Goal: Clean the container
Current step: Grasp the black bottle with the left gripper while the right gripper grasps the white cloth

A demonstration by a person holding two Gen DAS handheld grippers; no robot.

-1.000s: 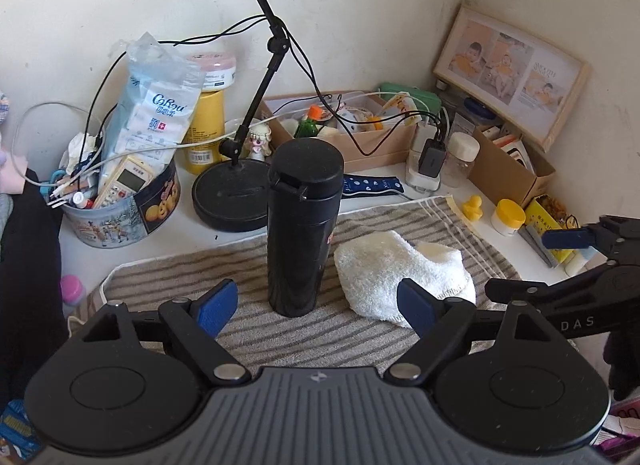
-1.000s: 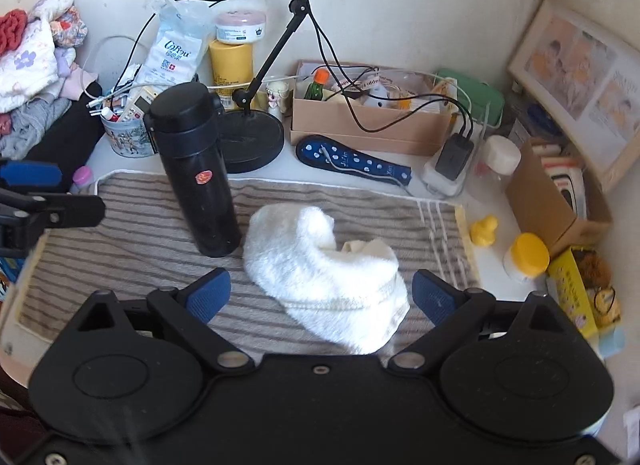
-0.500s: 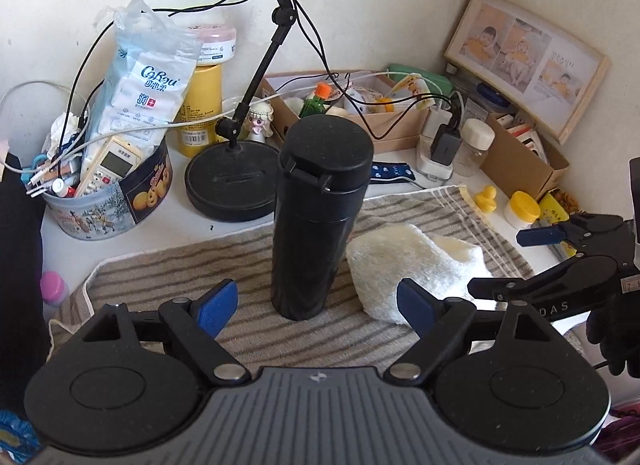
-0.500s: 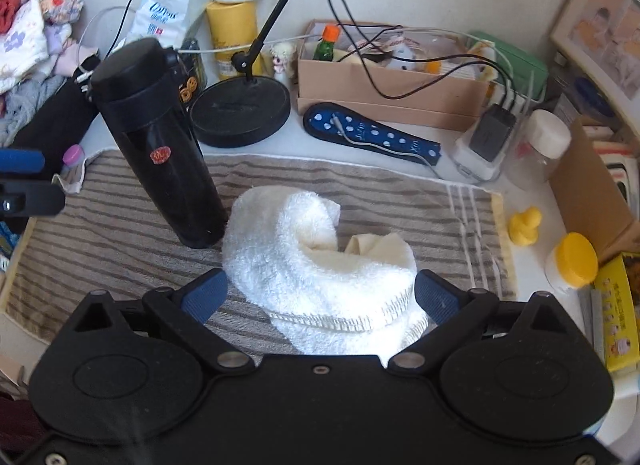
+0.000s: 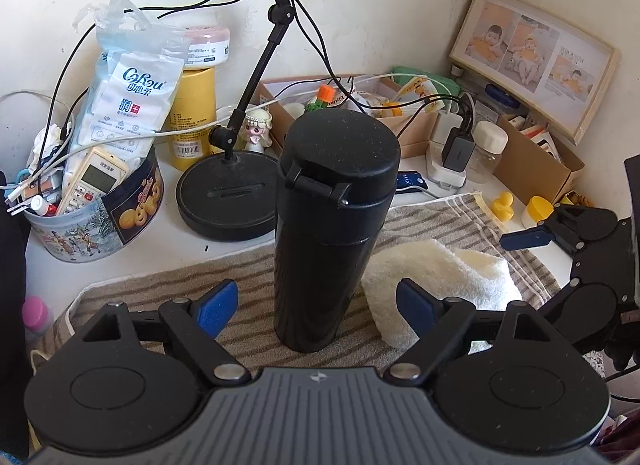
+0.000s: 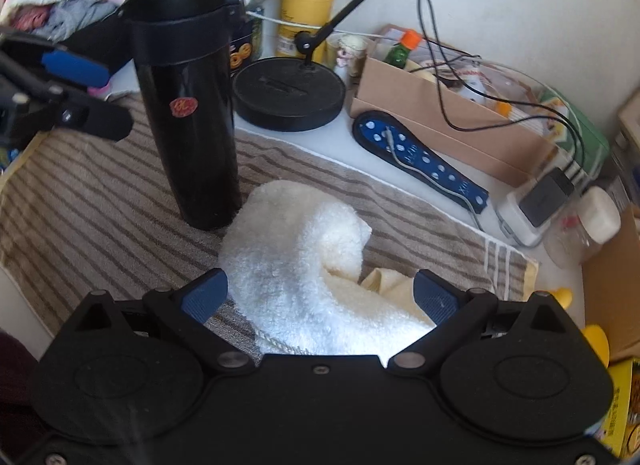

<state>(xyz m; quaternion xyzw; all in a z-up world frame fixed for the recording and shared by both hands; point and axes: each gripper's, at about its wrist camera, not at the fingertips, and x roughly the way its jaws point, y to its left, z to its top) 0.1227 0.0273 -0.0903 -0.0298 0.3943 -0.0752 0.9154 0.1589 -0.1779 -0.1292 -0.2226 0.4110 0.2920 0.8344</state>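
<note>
A tall black flask (image 5: 332,225) with its lid shut stands upright on a striped mat (image 5: 160,285). It also shows in the right wrist view (image 6: 188,97), with a red sticker on its side. A white towel (image 6: 304,265) lies bunched on the mat, just right of the flask, and also shows in the left wrist view (image 5: 444,269). My left gripper (image 5: 316,301) is open, its fingers on either side of the flask's base, not touching. My right gripper (image 6: 318,297) is open, its fingers on either side of the towel.
A black lamp base (image 5: 228,201) stands behind the flask. A cookie tin (image 5: 96,217) full of clutter is at the left. A cardboard box (image 6: 448,129), a blue spotted power strip (image 6: 420,161), a charger block (image 6: 536,205) and a jar (image 6: 588,229) line the back.
Both grippers have moved forward and lower. The left one has closed in on the flask, the right one on the towel. Flask and towel have not moved.
</note>
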